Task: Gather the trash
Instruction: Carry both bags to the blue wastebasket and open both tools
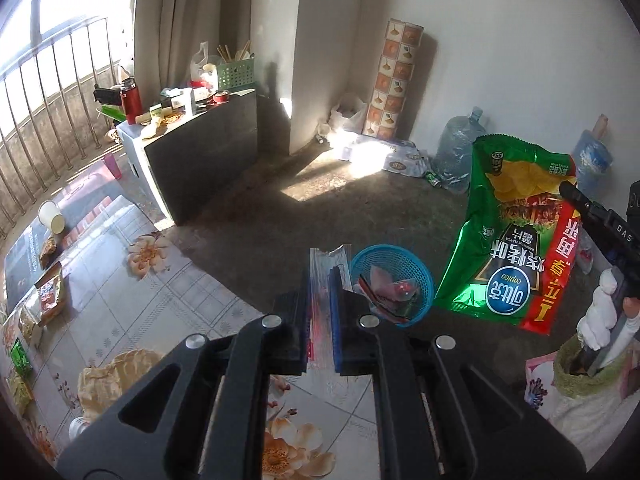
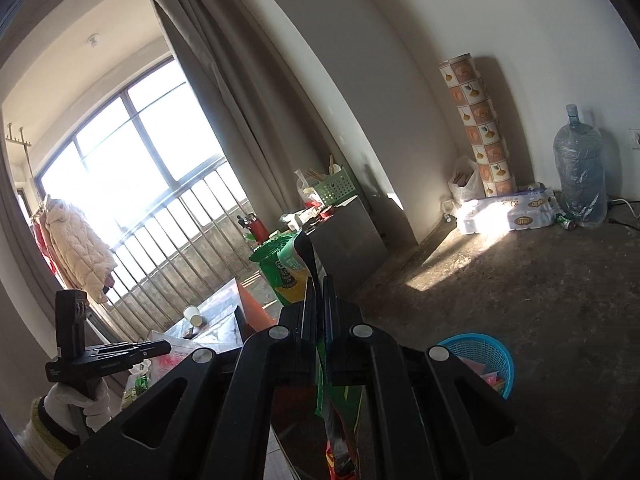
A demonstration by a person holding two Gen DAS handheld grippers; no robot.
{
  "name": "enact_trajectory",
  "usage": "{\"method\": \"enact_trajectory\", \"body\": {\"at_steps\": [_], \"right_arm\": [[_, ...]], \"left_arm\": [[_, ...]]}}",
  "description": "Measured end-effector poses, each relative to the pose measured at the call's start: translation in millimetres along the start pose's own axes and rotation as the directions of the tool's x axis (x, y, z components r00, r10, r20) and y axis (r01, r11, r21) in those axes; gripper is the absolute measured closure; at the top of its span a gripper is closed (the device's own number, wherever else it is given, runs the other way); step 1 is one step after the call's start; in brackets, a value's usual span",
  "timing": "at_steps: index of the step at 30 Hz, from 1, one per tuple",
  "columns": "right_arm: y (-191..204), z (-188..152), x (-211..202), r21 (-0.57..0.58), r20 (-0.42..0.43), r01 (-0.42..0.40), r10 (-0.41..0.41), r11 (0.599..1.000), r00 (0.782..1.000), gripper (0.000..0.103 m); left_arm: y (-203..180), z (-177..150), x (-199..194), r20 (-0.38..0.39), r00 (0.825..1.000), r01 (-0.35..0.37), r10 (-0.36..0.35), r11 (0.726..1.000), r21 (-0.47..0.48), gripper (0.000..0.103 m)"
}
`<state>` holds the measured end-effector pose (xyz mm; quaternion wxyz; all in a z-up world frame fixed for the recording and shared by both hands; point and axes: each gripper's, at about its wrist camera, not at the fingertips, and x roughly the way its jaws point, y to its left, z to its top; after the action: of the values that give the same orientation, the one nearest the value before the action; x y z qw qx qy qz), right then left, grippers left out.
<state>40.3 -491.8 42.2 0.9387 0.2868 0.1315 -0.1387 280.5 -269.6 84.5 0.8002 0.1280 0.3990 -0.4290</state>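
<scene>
- While the left gripper (image 1: 320, 280) pinches a clear plastic wrapper (image 1: 326, 258) with red print between its nearly closed blue-padded fingers, the wrapper stands up just beside the rim of the blue basket (image 1: 394, 258).
- The blue basket sits on the bare concrete floor (image 1: 260, 208), just past the edge of the flower-patterned worktop (image 1: 180, 300), and already contains red and pink scraps.
- The right gripper (image 2: 318, 292) is closed on a large green chip bag (image 1: 516, 236); in the left wrist view the bag hangs in the air to the right of the basket, clamped at its upper right edge.
- In the right wrist view the green bag passes between the narrow jaws, with its top rising above them and its lower part trailing down under the gripper.
- Further snack wrappers (image 1: 50, 294) and a paper cup (image 1: 52, 216) lie on the worktop's left side, well apart from the basket.
- A white-gloved hand (image 1: 600, 312) grips the right tool's handle.
</scene>
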Motion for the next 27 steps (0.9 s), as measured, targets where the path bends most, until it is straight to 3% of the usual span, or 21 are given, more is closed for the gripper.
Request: {"method": "enact_trajectory", "body": {"at_steps": [4,8,12,16,19,20,25,27], "right_arm": [[-43.7,1.0,17.5,0.046,-0.018,0.078,-0.077,0.996,0.997,0.1],[-84.9,-8.0,59.1,0.093,-0.079,0.136,-0.129,0.986,0.988,0.099],[-123.9,-23.1,109.8,0.133,-0.145,0.187,-0.168,0.973,0.975,0.1],[-164.0,-45.1,155.0,0.218,-0.198,0.203,-0.161,0.955,0.967,0.1],[-207.8,-71.5,186.6,0.306,-0.251,0.223,-0.147,0.926,0.957,0.098],[-224.1,-84.3,199.2,0.333,-0.288,0.252,-0.156,0.909,0.945,0.096],[-283.3,-146.0,232.8,0.373,-0.474,0.43,-0.229,0.822,0.85,0.096],[-288.3,-155.3,230.3,0.355,-0.49,0.454,-0.25,0.817,0.835,0.096]], "left_arm": [[-35.0,14.8,82.6,-0.091,0.986,0.138,-0.142,0.99,-0.04,0.094],[-52.8,18.6,175.6,-0.206,0.953,0.193,-0.221,0.97,-0.149,0.094],[-59.0,12.9,259.3,-0.301,0.92,0.184,-0.251,0.954,-0.235,0.094],[-56.1,5.6,324.9,-0.346,0.895,0.159,-0.281,0.926,-0.342,0.094],[-55.6,-4.5,370.0,-0.398,0.872,0.124,-0.285,0.915,-0.383,0.073],[-56.0,-9.9,383.9,-0.424,0.862,0.101,-0.278,0.914,-0.394,0.063],[-57.0,-25.1,423.9,-0.475,0.829,0.068,-0.294,0.897,-0.436,0.062],[-60.1,-25.4,423.0,-0.474,0.828,0.088,-0.3,0.903,-0.42,0.061]]}}
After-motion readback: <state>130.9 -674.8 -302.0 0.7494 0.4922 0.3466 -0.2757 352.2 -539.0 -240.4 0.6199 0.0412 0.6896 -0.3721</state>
